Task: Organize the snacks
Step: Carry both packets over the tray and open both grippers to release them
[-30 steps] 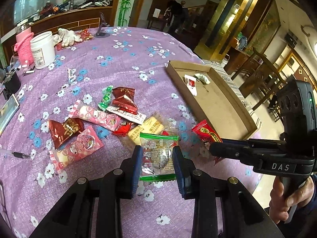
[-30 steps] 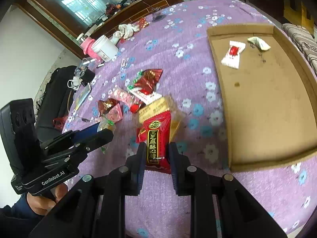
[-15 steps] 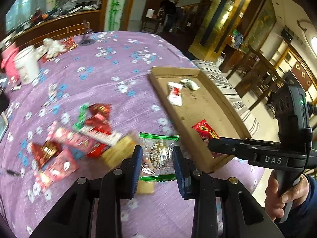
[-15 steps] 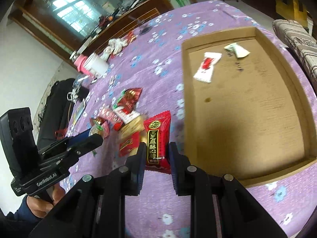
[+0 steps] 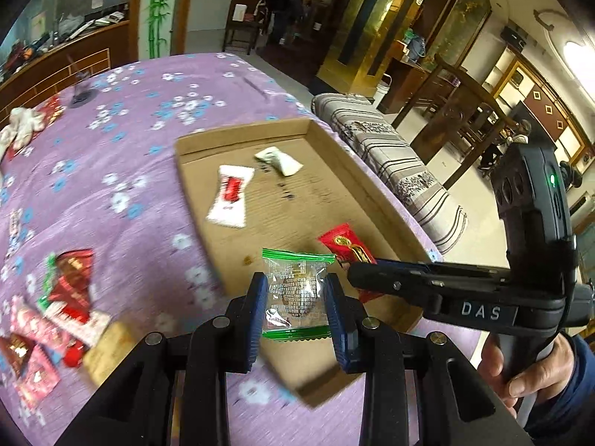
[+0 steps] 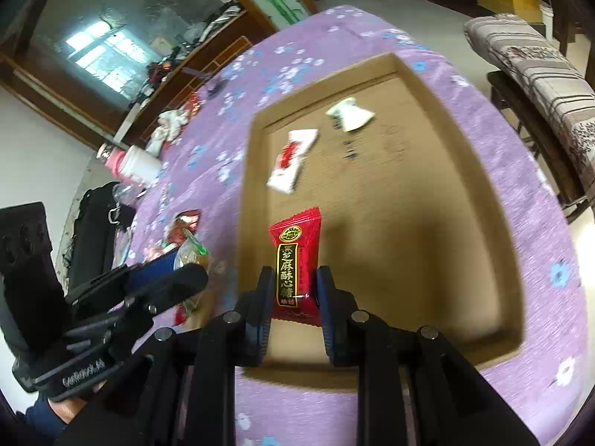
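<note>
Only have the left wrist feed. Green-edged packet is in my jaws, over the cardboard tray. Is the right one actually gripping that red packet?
Observer: Yes. In the right wrist view the right gripper has its jaws shut on the red packet, one pad on each long edge.
Operator: Where over the tray?
Observer: Over the near-left part of the cardboard tray, short of the white-and-red packet lying inside.
Operator: Anything outside my frame?
Observer: A white jar with a pink lid sits on the purple cloth, far left.

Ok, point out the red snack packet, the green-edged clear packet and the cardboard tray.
red snack packet [image 6: 295,260], right wrist view, on its printed front.
green-edged clear packet [image 5: 295,290], left wrist view, on its clear middle.
cardboard tray [image 6: 438,200], right wrist view, on its bare floor.
</note>
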`<state>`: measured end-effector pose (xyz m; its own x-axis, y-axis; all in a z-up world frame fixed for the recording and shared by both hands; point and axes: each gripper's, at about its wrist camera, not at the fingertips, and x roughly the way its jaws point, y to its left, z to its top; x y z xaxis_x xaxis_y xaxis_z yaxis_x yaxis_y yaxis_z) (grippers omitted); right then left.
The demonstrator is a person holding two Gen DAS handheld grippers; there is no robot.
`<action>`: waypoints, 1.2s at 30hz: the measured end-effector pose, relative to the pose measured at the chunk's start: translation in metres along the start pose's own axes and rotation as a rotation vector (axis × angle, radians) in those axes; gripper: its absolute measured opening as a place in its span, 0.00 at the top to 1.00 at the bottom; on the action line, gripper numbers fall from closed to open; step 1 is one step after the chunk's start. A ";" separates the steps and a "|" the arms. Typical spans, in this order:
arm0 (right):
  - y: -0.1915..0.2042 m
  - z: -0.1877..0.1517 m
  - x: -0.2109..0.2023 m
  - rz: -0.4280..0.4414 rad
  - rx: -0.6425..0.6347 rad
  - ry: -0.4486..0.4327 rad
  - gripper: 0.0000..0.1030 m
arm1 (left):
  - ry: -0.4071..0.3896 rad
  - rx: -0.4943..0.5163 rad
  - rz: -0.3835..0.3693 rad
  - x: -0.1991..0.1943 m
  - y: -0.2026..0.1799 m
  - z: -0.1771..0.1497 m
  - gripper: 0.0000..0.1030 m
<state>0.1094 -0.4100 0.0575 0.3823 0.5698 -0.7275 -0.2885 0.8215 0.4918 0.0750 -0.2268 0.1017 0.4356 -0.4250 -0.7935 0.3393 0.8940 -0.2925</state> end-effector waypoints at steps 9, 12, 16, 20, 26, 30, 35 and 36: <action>-0.028 0.039 0.009 -0.064 -0.015 0.014 0.79 | 0.034 0.000 -0.008 0.041 -0.017 0.017 0.69; -0.032 0.051 0.018 -0.064 -0.020 0.018 0.79 | 0.050 -0.017 -0.011 0.054 -0.011 0.022 0.69; -0.032 0.063 0.031 -0.055 -0.027 0.027 0.79 | 0.071 -0.049 0.005 0.072 0.000 0.029 0.69; -0.031 0.073 0.041 -0.067 -0.040 0.037 0.79 | 0.074 -0.062 0.014 0.084 0.007 0.038 0.69; -0.029 0.080 0.059 -0.090 -0.057 0.072 0.79 | 0.080 -0.062 0.037 0.094 0.011 0.043 0.69; -0.030 0.080 0.068 -0.097 -0.053 0.083 0.79 | 0.092 -0.062 0.046 0.098 0.013 0.041 0.69; -0.028 0.080 0.071 -0.111 -0.067 0.076 0.78 | 0.097 -0.064 0.050 0.099 0.014 0.039 0.69; -0.028 0.080 0.071 -0.112 -0.072 0.070 0.77 | 0.099 -0.065 0.049 0.100 0.014 0.039 0.69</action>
<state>0.2146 -0.3910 0.0303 0.3539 0.4692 -0.8091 -0.3103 0.8750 0.3717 0.1559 -0.2622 0.0393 0.3649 -0.3677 -0.8554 0.2636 0.9219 -0.2838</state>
